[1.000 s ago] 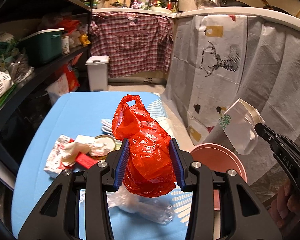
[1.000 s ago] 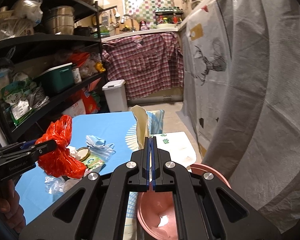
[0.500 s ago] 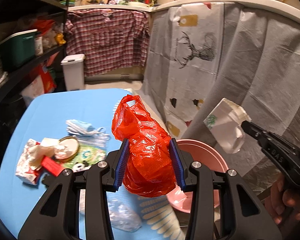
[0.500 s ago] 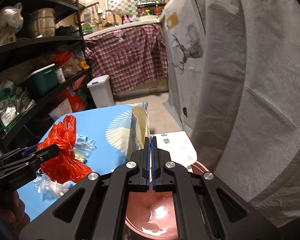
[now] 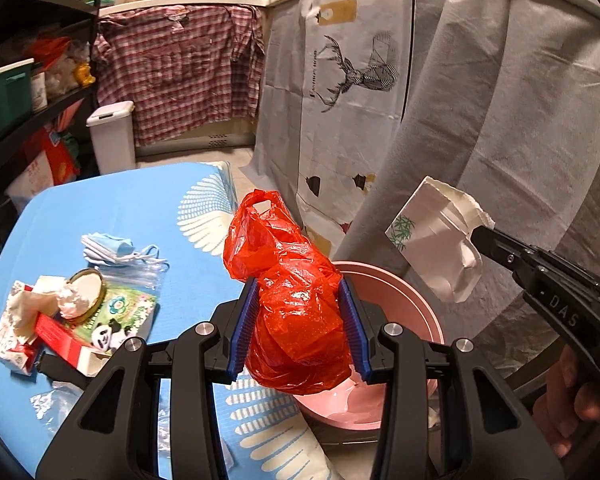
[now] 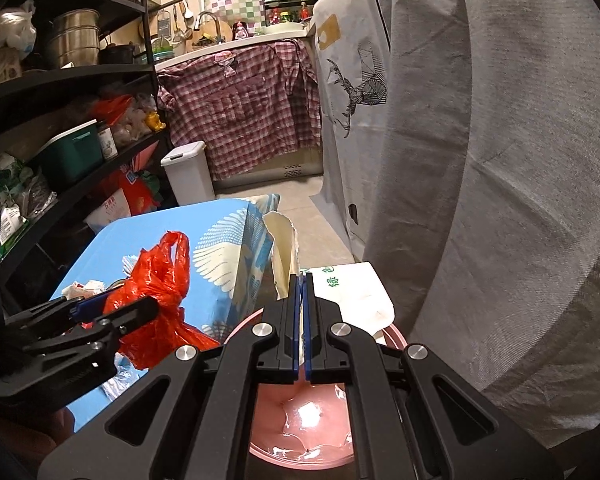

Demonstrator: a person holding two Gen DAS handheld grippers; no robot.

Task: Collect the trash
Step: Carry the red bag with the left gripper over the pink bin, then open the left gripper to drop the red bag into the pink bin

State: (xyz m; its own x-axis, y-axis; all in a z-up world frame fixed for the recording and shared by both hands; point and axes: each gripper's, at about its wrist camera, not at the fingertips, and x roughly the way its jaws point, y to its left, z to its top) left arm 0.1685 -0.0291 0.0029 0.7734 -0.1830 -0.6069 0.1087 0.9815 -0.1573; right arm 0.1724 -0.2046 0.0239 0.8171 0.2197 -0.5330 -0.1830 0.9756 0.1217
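Observation:
My left gripper (image 5: 298,284) is shut on a crumpled red plastic bag (image 5: 288,288), which hangs over the near rim of a pink bin (image 5: 404,308) beside the blue table (image 5: 112,216). My right gripper (image 6: 301,280) is shut on the torn edge of a white paper carton (image 6: 352,292), held above the pink bin (image 6: 304,416). In the left wrist view the white paper carton (image 5: 432,240) hangs right of the bag. The red plastic bag (image 6: 156,288) shows at the left in the right wrist view.
On the table lie a blue face mask (image 5: 112,248), a round lid with tissue (image 5: 80,292), a red and white box (image 5: 60,340), a panda-print packet (image 5: 116,320) and clear plastic (image 5: 56,404). A grey cloth-covered counter (image 5: 500,128) stands at the right, black shelves (image 6: 60,128) at the left.
Both grippers have moved right and down, off the table toward the pink bin. The red bag now hangs over the bin's rim and the carton sits lower above it.

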